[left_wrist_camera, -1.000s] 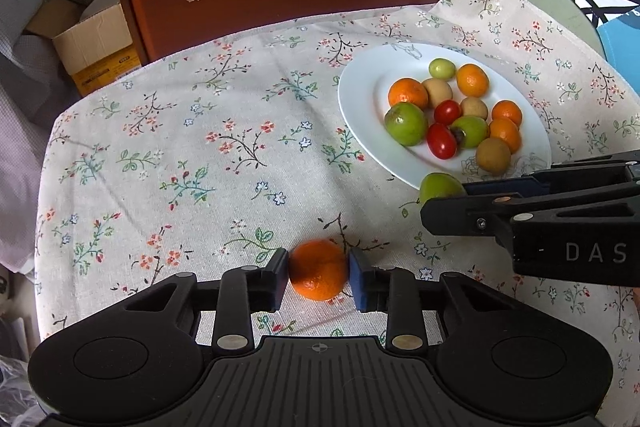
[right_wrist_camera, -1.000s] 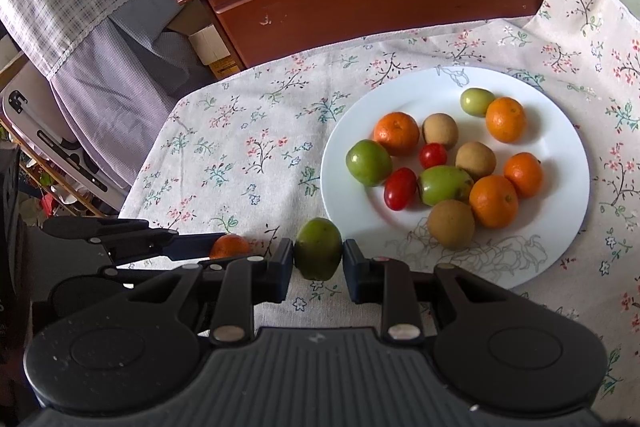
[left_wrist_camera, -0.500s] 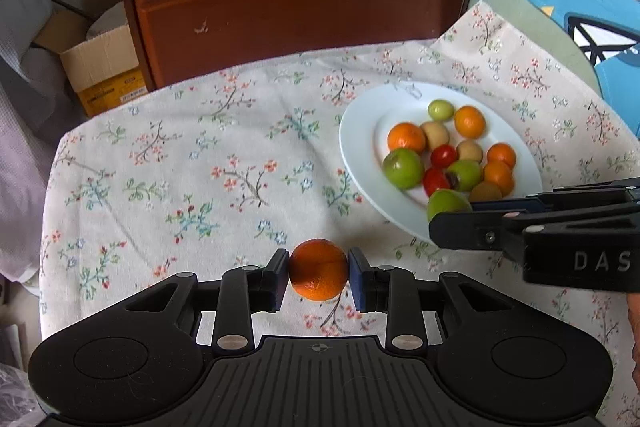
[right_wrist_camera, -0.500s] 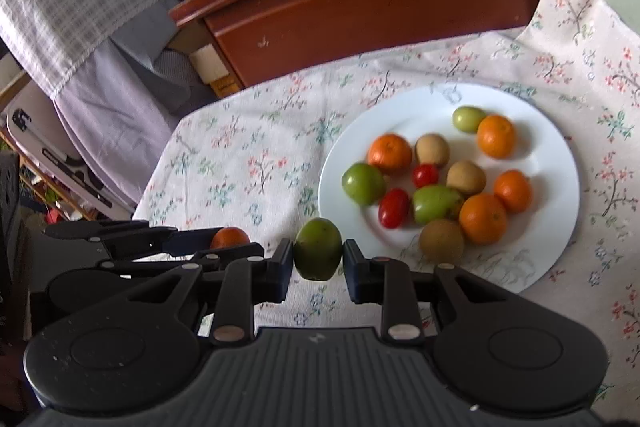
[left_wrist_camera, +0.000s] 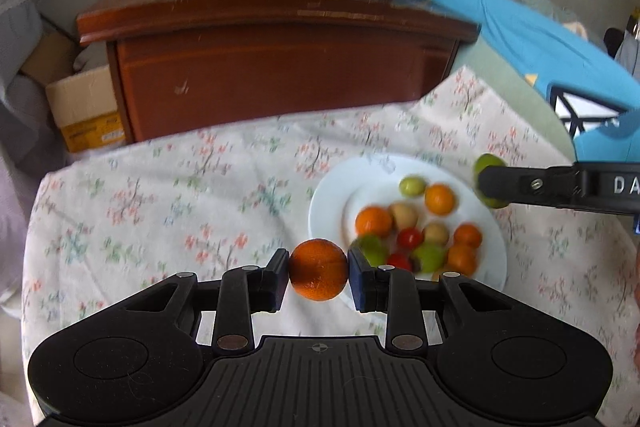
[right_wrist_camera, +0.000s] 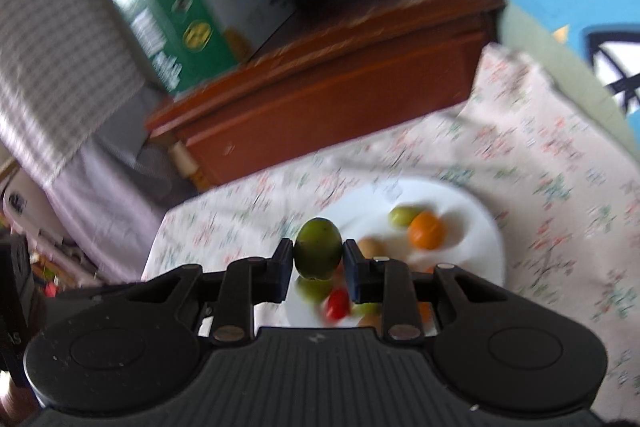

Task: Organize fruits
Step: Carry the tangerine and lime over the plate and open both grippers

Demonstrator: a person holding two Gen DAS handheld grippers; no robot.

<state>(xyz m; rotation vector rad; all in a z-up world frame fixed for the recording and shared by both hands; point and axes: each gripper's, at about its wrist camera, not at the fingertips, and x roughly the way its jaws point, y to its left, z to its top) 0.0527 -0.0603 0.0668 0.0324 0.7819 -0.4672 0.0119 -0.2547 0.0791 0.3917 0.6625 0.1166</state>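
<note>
the left gripper [left_wrist_camera: 319,270] pinches an orange [left_wrist_camera: 319,269] beside the white plate [left_wrist_camera: 328,195]; the right gripper [right_wrist_camera: 318,255] pinches a green fruit [right_wrist_camera: 318,249] above this plate. next, i think, each needs a free place on it.

orange [left_wrist_camera: 318,269] — lifted off cloth | green fruit [right_wrist_camera: 318,254] — raised over plate [right_wrist_camera: 472,227]

Orange [left_wrist_camera: 318,269]: round, bright, dimpled skin, pinched between left gripper [left_wrist_camera: 318,270] jaws, off the cloth, filling the gap. Green fruit [right_wrist_camera: 318,248]: oval, dull olive-green, upright, clamped between right gripper [right_wrist_camera: 318,253] jaws, raised, poking above the fingertips. White plate [left_wrist_camera: 328,195]: round, ahead of and below both jaw pairs, right of the left jaws; holds blurred oranges, green fruits, red tomatoes, brown kiwis, loosely clustered.
</note>
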